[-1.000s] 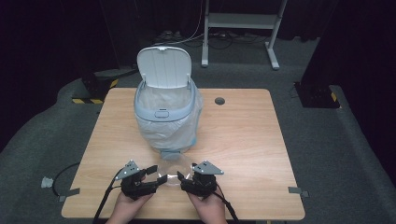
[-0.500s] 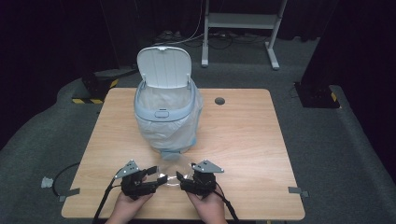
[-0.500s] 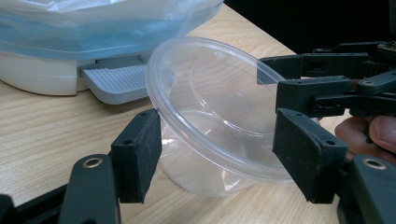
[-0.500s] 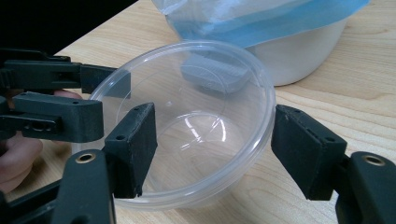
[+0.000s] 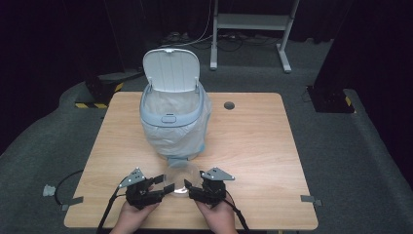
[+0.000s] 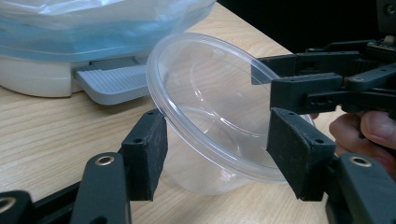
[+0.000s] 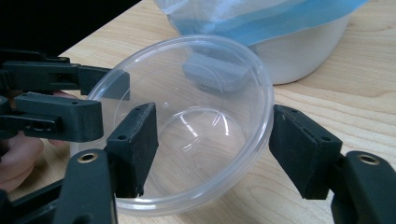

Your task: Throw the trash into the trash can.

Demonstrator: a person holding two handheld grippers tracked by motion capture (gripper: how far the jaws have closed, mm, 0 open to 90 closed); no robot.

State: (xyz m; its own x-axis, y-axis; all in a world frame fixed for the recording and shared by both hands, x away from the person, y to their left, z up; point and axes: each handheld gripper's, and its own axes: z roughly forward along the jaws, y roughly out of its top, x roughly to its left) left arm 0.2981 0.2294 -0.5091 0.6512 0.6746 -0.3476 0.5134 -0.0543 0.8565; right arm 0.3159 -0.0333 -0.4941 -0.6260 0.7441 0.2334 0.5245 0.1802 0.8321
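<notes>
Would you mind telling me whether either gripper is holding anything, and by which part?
Both grippers straddle the clear plastic bowl's rim from opposite sides; whether either actually grips it cannot be told.

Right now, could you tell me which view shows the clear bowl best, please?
The right gripper view: the bowl is close, its whole rim and inside facing the camera. The left gripper view shows it close too, tilted, its right edge behind a jaw. In the high view it is small and faint between the grippers.

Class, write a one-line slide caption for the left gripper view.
Open left gripper straddles a tilted clear plastic bowl on the wooden table, facing the right gripper, beside a lined bin's pedal.
</notes>
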